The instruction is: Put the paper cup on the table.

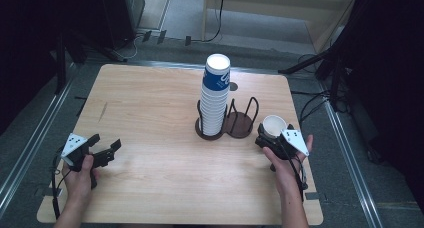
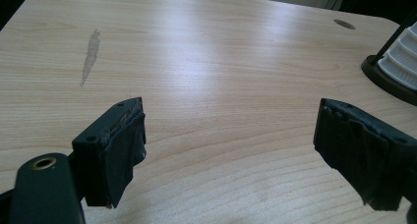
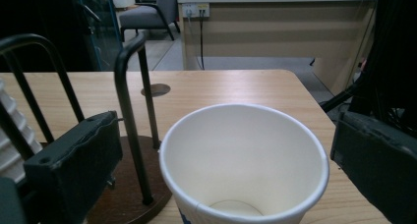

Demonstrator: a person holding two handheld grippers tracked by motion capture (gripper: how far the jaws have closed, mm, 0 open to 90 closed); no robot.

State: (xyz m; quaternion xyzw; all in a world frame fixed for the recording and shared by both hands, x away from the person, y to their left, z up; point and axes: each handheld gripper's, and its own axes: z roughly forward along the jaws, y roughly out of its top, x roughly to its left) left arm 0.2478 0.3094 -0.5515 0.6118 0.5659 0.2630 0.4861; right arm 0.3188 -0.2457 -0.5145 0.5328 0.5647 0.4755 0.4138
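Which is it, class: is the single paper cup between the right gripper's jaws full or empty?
Empty. The right gripper view looks down into the upright paper cup and shows its bare white bottom, with nothing inside.

Light wooden table (image 1: 165,188), rounded corners, a grey scuff (image 2: 90,54) near its left side and a round cable hole (image 1: 233,86) at the back. Dark two-bay cup holder (image 1: 239,125) stands mid-table. Single paper cup (image 1: 274,125) stands upright just right of the holder.
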